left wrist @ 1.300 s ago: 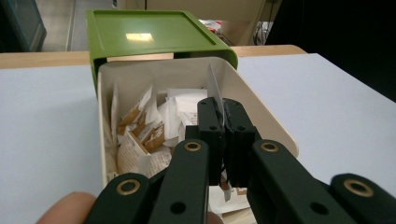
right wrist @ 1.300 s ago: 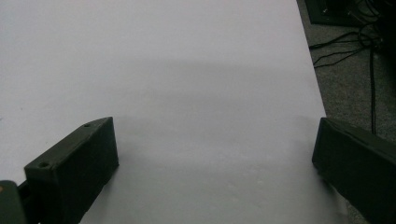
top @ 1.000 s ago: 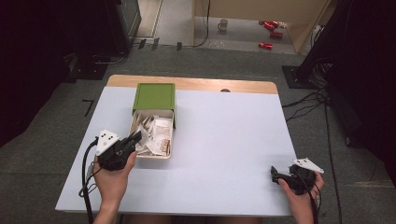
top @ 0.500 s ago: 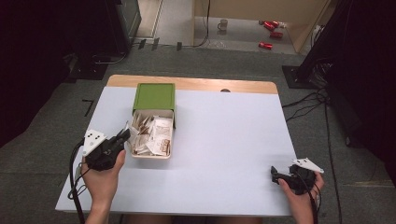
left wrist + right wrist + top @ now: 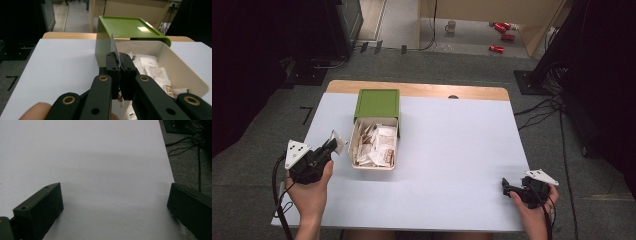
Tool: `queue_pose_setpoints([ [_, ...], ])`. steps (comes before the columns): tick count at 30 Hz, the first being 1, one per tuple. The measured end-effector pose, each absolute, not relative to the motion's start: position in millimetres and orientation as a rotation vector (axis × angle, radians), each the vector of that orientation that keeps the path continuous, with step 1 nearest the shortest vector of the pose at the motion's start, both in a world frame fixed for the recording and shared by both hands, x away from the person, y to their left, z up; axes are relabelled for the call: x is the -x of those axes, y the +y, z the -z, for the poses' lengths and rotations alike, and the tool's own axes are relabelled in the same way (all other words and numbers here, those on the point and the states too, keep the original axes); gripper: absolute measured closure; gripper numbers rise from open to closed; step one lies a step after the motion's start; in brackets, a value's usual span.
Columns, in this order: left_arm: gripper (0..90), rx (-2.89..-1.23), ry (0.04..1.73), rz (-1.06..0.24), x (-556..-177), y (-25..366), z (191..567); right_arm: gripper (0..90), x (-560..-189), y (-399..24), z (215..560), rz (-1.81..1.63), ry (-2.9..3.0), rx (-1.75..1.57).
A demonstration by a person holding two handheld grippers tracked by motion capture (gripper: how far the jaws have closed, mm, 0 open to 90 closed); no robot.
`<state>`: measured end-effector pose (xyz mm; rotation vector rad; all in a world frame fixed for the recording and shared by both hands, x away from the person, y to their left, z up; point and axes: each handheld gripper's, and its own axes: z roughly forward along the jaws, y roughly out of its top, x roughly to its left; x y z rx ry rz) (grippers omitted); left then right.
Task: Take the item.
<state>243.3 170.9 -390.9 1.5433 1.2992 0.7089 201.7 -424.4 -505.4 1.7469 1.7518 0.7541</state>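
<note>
My left gripper [image 5: 333, 145] pinches a thin white paper sachet [image 5: 338, 142], apparently light and floppy, near the table's [image 5: 452, 150] left edge; my right gripper [image 5: 507, 187] gapes.

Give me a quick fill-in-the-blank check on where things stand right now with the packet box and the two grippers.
1. The left gripper is shut on a thin white ____.
2. The cream box of packets has a lid coloured ____.
3. The right gripper has its jaws ____ over the bare table.
4. In the high view, the left gripper sits to the ____ of the box.

Missing words: packet; green; open; left
</note>
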Motion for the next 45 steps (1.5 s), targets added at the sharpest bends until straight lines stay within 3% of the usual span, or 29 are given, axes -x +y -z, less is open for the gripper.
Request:
queue_pose_setpoints([
  [37,88.0,-1.581,1.49,-0.608,-260.9,207.0,476.3,0.0,-201.7,-424.3,505.4,-0.754,1.751,-1.747],
  [45,84.6,-1.626,1.514,-0.643,-263.4,208.7,482.7,0.0,-201.7,-424.4,505.4,-0.754,1.751,-1.746],
])
